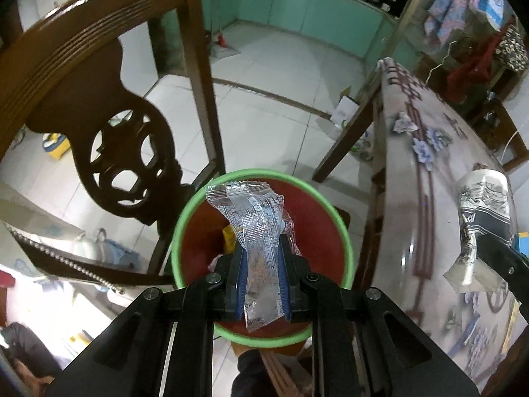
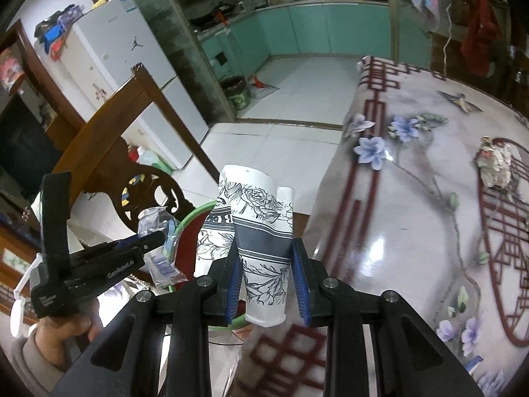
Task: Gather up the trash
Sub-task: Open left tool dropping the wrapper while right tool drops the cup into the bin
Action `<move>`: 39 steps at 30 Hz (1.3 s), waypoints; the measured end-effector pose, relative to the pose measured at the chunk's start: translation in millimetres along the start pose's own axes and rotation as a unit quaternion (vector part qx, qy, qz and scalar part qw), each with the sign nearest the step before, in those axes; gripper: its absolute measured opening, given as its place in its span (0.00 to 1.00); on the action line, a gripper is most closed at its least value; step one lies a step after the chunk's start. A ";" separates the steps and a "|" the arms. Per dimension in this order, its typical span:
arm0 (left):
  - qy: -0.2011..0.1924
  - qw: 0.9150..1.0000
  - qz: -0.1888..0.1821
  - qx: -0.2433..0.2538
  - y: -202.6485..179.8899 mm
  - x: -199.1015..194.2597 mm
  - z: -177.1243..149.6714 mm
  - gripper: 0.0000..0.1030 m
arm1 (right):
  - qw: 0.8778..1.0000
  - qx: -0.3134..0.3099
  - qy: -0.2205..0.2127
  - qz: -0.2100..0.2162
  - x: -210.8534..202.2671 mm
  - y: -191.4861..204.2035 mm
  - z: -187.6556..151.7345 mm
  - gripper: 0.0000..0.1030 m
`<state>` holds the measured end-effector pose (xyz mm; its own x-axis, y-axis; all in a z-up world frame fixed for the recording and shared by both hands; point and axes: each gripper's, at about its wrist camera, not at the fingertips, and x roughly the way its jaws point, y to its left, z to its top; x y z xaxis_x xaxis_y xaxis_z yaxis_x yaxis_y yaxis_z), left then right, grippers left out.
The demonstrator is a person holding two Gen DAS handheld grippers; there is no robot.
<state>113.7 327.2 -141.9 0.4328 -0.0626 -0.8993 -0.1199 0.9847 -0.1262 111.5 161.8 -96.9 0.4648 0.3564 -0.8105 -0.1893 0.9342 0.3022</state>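
trash in two pieces is up in the air, one piece per gripper. a clear plastic wrapper (image 1: 261, 248) with printed text is pinched flat between the blue pads of the left gripper (image 1: 263, 284), whose jaws are closed almost together on it; the wrapper sticks up past the fingertips and hangs directly over a red bin (image 1: 317, 228) with a green rim that sits on the tiled floor (image 1: 271, 99) beside a carved wooden chair (image 1: 109, 125). some yellow and pink scraps lie down inside the bin. the right gripper (image 2: 268, 278) is clamped partway on a crumpled paper cup (image 2: 258, 231) printed with black flowers, its jaws pressing the cup's sides, the cup's mouth pointing away from the camera. the cup is held at the edge of a table (image 2: 413, 215) covered in a glossy floral cloth, just beside the bin. a crumpled wad of paper (image 2: 494, 165) rests farther along the tabletop, well apart from both grippers. green cabinets (image 2: 297, 29) line the far wall.
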 end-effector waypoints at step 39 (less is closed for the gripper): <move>0.018 1.000 0.002 -0.005 15.3 18.0 21.2 0.25 | 0.999 -0.021 0.030 0.015 38.4 24.2 11.3 0.25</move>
<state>138.6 344.5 -151.2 0.3994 -0.0656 -0.9144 -0.1295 0.9834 -0.1271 134.6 198.2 -115.0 0.4062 0.3808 -0.8307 -0.2388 0.9217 0.3057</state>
